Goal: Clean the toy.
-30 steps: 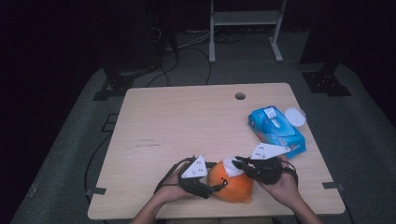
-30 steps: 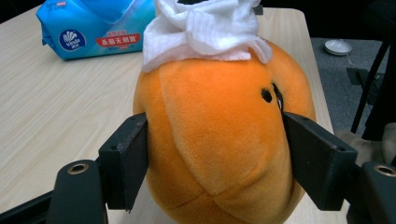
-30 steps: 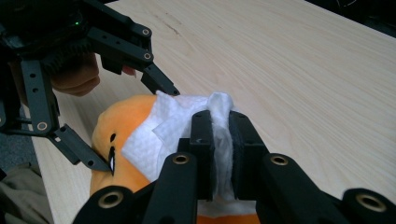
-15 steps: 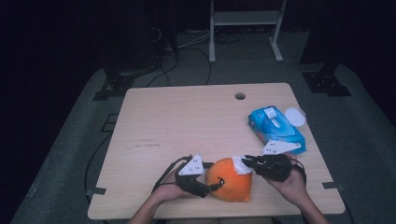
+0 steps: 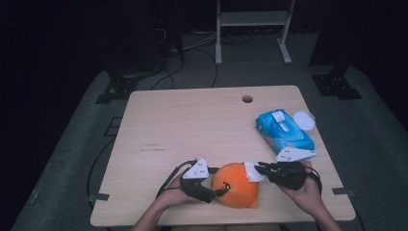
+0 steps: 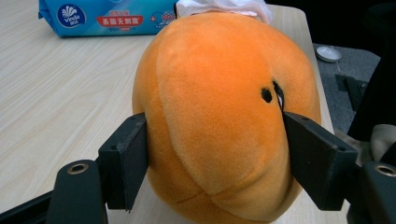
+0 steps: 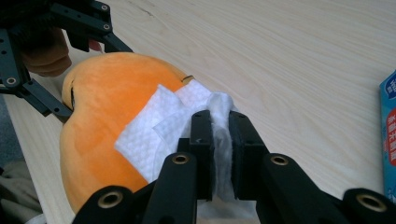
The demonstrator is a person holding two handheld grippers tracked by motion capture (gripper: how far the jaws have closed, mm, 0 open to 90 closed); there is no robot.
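Note:
An orange plush toy sits near the table's front edge. My left gripper is shut on its left side; in the left gripper view both black pads press into the plush toy. My right gripper comes from the right, shut on a white wipe. In the right gripper view the wipe is pinched between the jaws and lies spread on the toy's surface, with the left gripper behind it.
A blue pack of wipes lies at the table's right side, with a small white lid beside it at the edge. A cable hole sits near the far edge of the table.
My right gripper with the wipe has shifted slightly right and toward the front over the toy. The left gripper and toy have stayed put.

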